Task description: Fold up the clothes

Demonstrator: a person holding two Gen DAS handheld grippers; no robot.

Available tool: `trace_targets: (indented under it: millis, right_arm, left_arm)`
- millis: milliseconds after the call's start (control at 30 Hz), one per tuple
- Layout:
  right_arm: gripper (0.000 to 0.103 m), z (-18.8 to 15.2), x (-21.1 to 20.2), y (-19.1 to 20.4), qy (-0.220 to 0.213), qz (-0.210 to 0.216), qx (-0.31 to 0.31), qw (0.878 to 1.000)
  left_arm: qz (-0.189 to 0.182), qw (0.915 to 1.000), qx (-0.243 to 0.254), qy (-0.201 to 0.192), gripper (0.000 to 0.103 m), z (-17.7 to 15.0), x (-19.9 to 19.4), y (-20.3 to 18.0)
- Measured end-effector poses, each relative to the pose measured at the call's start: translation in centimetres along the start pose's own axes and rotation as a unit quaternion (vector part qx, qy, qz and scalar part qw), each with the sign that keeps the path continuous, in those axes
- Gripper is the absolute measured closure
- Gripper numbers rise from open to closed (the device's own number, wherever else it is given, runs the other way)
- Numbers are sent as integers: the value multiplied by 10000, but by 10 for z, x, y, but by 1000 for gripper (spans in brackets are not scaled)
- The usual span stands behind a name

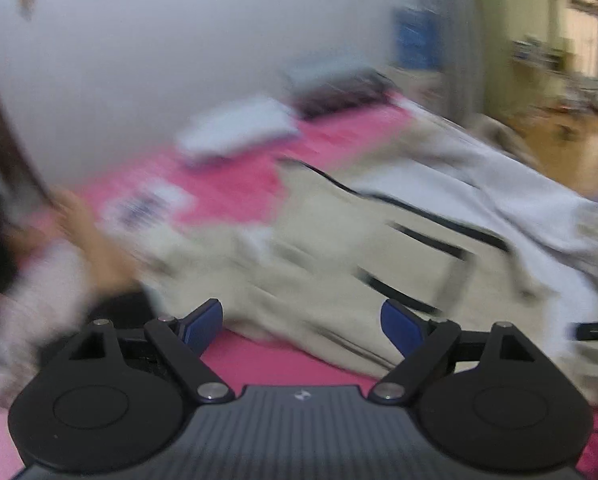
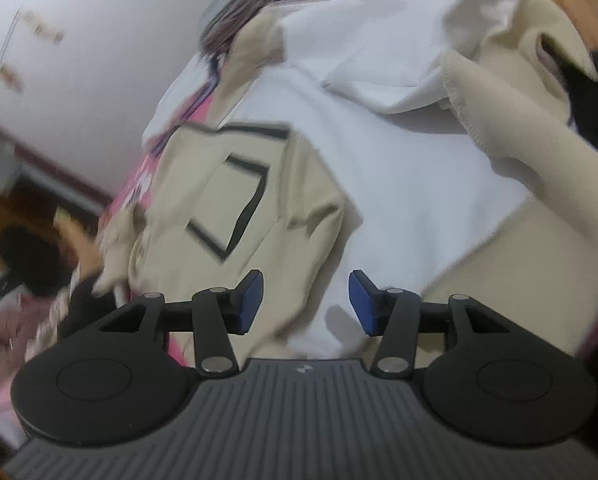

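**Both grippers empty above a spread jacket**

A beige jacket (image 1: 339, 248) with black trim and a white lining lies spread over a pink bed cover (image 1: 235, 188). In the left wrist view, which is heavily blurred, the left gripper (image 1: 302, 326) hangs near the jacket's lower edge with its jaws wide apart and nothing between them. A folded white item (image 1: 239, 128) rests further back on the pink cover, well apart from the jacket, near a pale wall (image 1: 179, 40).

In the right wrist view, the right gripper (image 2: 306, 302) hovers over the jacket (image 2: 227, 208), where the beige front panel with its black-outlined pocket (image 2: 229, 208) meets the white lining (image 2: 399, 160). Its jaws are also apart and hold nothing.
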State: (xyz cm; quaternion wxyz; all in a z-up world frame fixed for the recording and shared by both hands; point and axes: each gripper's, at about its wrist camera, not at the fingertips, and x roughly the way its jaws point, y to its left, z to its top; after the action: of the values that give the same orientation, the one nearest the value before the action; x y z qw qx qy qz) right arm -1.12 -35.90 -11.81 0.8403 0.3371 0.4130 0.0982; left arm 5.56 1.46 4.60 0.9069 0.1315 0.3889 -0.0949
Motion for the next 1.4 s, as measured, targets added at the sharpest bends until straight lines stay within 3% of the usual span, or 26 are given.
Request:
trace_targets:
  millis: [133,333,500,600,733,767,800,867,1033,1133,1267,1333,1400]
  right_arm:
    - [56,-21,-17,23,330,-330,-1102,9928]
    - [61,-41,-21,48,501,-827,-2534,9625]
    - [68,-48,-5,56,633,-961,-2944,9487]
    - [77,-52,4,51,680,-1004,-2861,9505]
    - [87,-51,8,44,664,-1036,-2643,9566]
    - [89,-51,8,44,642,-1025,-2637,9570]
    - [90,-51,8,43,619,-1014,-2632,9574]
    - [92,-52,11,43,603,-1006,-2656,9569]
    - [101,-54,11,45,505,-939,-2726,9562]
    - [102,-58,-6,56,499,-491,-2931,9535]
    - [102,-82,-33,83,645,13,-3768,9241]
    - [102,-98,-39,96,815,118,-4179,9048]
    - [102,-111,-38,103,1006,237,-4373,8933]
  left_arm:
    - [-829,9945,552,326,23,-37,18,-52]
    - [-1616,9775,1113,771,42,-80,60,-120]
    - [-1550,9779,975,1009,49,-91,83,-136]
    - [-1697,9760,877,1043,49,-93,84,-141]
    - [-1628,9771,1018,919,49,-99,79,-153]
    - [-1532,9796,938,896,54,-99,81,-152]
    - [-1434,9821,854,873,70,-100,83,-151]
    - [-1320,9861,560,837,91,-101,87,-145]
    - [-1197,9903,39,705,97,-102,72,-124]
    - [-1048,9932,-82,492,97,-101,38,-101]
    - [-727,9968,-142,314,98,-105,-6,-65]
    - [-677,9966,-152,442,98,-113,-17,-53]
    - [-593,9963,1,617,98,-122,-23,-48]
